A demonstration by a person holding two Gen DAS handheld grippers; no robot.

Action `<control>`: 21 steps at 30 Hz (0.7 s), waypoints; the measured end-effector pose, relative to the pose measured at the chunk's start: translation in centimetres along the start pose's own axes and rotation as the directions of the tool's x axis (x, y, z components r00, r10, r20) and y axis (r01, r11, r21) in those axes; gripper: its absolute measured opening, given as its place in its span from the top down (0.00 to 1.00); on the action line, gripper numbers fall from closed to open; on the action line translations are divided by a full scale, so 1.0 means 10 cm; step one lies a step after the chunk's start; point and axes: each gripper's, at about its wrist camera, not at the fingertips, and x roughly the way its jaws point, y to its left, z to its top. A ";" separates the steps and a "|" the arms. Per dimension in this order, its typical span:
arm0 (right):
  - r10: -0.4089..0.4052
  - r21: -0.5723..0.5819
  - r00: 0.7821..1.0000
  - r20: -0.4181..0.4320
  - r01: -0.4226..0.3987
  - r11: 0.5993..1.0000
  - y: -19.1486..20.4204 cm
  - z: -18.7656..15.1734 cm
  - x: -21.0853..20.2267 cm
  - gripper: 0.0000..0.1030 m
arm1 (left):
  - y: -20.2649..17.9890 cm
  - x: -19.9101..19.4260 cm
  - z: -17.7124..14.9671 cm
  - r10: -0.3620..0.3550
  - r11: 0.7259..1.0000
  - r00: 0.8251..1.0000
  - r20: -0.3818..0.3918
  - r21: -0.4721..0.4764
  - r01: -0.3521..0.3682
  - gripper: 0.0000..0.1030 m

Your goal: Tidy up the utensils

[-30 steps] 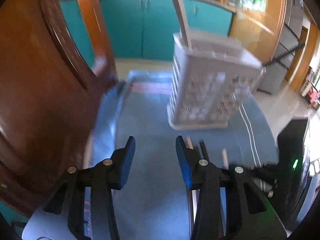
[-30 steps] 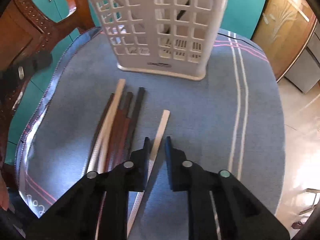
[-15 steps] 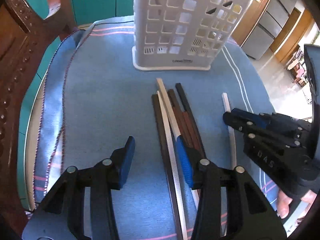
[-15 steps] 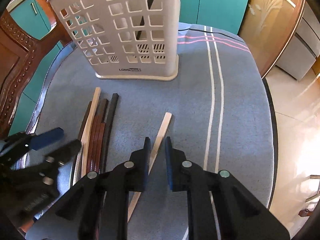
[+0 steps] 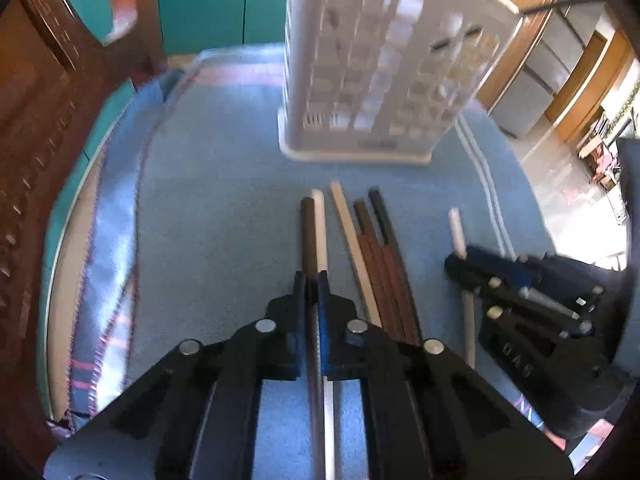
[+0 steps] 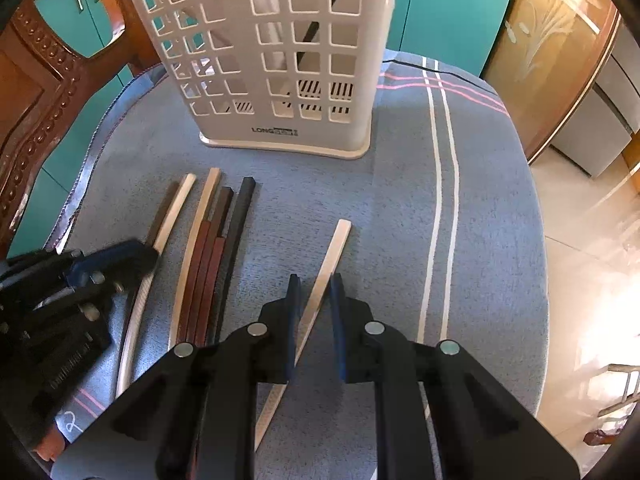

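Note:
A white slotted utensil basket (image 5: 380,80) (image 6: 272,60) stands at the far side of the blue cloth, a black stick (image 6: 312,32) leaning inside it. Several chopsticks (image 6: 208,248) lie side by side in front of it. My left gripper (image 5: 314,284) (image 6: 132,254) is closing tight on the white chopstick (image 5: 319,224) at the left of the row. A dark brown one (image 5: 307,224) lies tight against it; I cannot tell whether it is caught too. My right gripper (image 6: 316,292) (image 5: 460,260) is shut on a separate pale chopstick (image 6: 338,240) lying apart to the right.
A carved wooden chair (image 5: 48,120) (image 6: 32,100) stands close on the left. The blue striped cloth (image 6: 400,200) covers a round table whose edge drops to the tiled floor on the right. Teal cabinets (image 6: 452,8) are behind the basket.
My left gripper has come down over the row of chopsticks and gone from open to shut on the leftmost ones. The right gripper keeps its hold on the pale chopstick.

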 end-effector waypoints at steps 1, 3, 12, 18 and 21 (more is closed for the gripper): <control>0.002 0.002 1.000 0.002 -0.002 1.000 0.00 0.00 -0.01 0.85 | 0.01 -0.06 0.01 -0.010 1.000 1.000 0.022 -0.005 0.010 0.95; 0.004 0.006 1.000 0.008 -0.004 1.000 -0.01 -0.01 -0.06 0.85 | 0.02 -0.17 0.04 -0.031 0.999 0.998 0.063 -0.013 0.032 0.95; -0.012 0.000 1.000 0.006 0.012 1.000 -0.01 -0.05 -0.08 0.85 | 0.11 -0.06 0.03 0.044 0.999 0.999 0.007 -0.031 -0.044 0.81; -0.030 -0.025 0.999 0.017 0.031 0.999 0.07 -0.06 -0.06 0.85 | 0.09 0.00 0.02 0.062 0.998 0.998 -0.014 -0.016 -0.063 0.72; -0.022 -0.086 0.999 0.040 0.025 0.996 0.18 -0.11 -0.08 0.87 | 0.07 0.02 0.00 0.075 0.997 0.997 -0.021 -0.005 -0.075 0.72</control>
